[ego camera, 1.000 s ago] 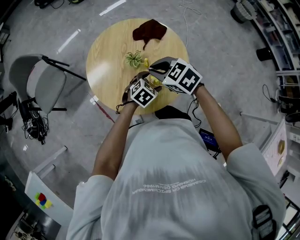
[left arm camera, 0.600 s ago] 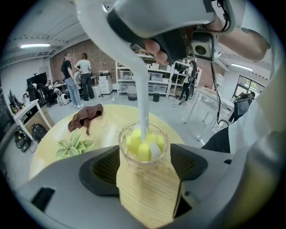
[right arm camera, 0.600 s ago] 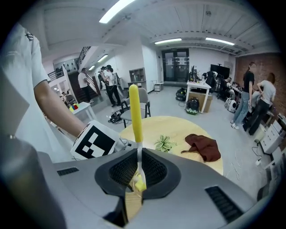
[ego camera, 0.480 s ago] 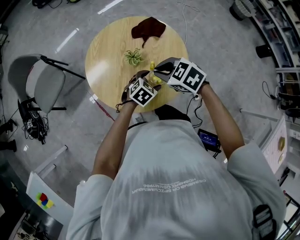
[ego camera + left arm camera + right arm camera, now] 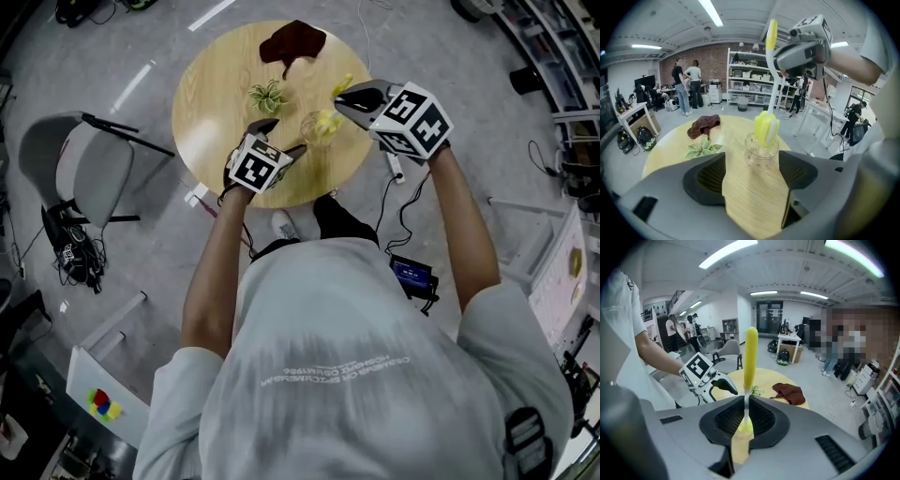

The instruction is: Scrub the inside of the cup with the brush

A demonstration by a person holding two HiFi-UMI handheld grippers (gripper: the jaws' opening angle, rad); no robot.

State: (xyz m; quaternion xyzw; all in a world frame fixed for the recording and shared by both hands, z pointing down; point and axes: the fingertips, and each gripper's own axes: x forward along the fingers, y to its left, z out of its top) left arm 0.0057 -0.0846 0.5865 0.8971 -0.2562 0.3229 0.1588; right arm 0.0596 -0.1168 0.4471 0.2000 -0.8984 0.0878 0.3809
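On the round wooden table (image 5: 211,89) stands a small clear glass cup (image 5: 314,127), seen upright in the left gripper view as the cup (image 5: 760,152). The yellow brush (image 5: 327,119) has its head in the cup's mouth, shown as the brush head (image 5: 766,129). My right gripper (image 5: 345,97) is shut on the brush's thin stem, and the yellow handle (image 5: 750,357) rises above the jaws of my right gripper (image 5: 746,404). My left gripper (image 5: 281,138) is open, and the cup stands just ahead of its jaws, untouched, in the view of my left gripper (image 5: 752,164).
A dark red cloth (image 5: 295,42) lies at the table's far edge and a small green plant (image 5: 267,94) sits left of the cup. A grey folding chair (image 5: 89,169) stands left of the table. Shelves and people are in the background.
The two grippers, close together before, have drawn apart. The right one has moved right and farther out with the brush. The left one now stands open just short of the cup.
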